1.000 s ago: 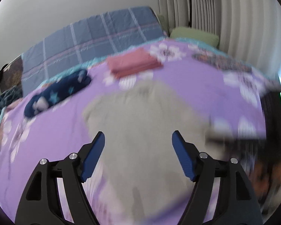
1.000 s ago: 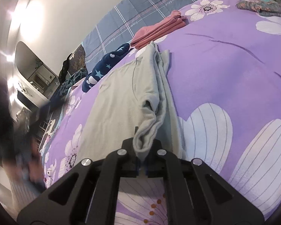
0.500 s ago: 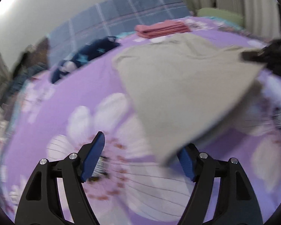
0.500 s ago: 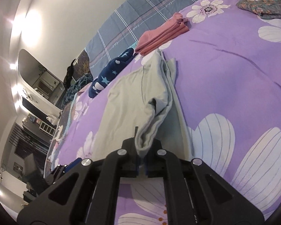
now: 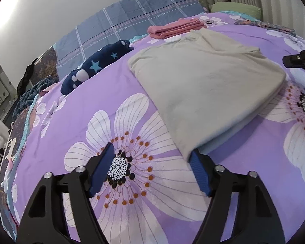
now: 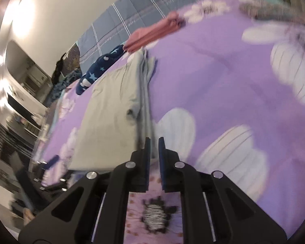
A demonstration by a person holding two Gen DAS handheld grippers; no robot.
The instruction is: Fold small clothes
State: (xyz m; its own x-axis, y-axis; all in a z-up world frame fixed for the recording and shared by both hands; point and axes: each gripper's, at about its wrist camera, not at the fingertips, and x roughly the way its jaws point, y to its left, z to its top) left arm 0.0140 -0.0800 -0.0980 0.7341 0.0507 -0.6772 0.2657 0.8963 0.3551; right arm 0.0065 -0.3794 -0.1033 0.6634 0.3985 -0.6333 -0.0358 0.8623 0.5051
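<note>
Purple floral bedspread fills both wrist views, its large white flowers spread under everything. At the far left edge of the bed lies a dark blue star-patterned garment, with a blue plaid quilt against the wall behind it. To the right of that, a folded pink stack sits near the head of the bed. A grey-green garment, folded over into a flat layered shape, lies on the spread just in front of the pink stack. The left gripper stands open with nothing between its blue pads; its jaws have just been closing a little, and its right pad sits against the garment's near corner. In the right wrist view, which is blurred, the right gripper has just been opening slightly, leaving a narrow gap that holds no cloth. It sits just beside the garment's layered right edge. The left gripper shows faintly at lower left there.
</note>
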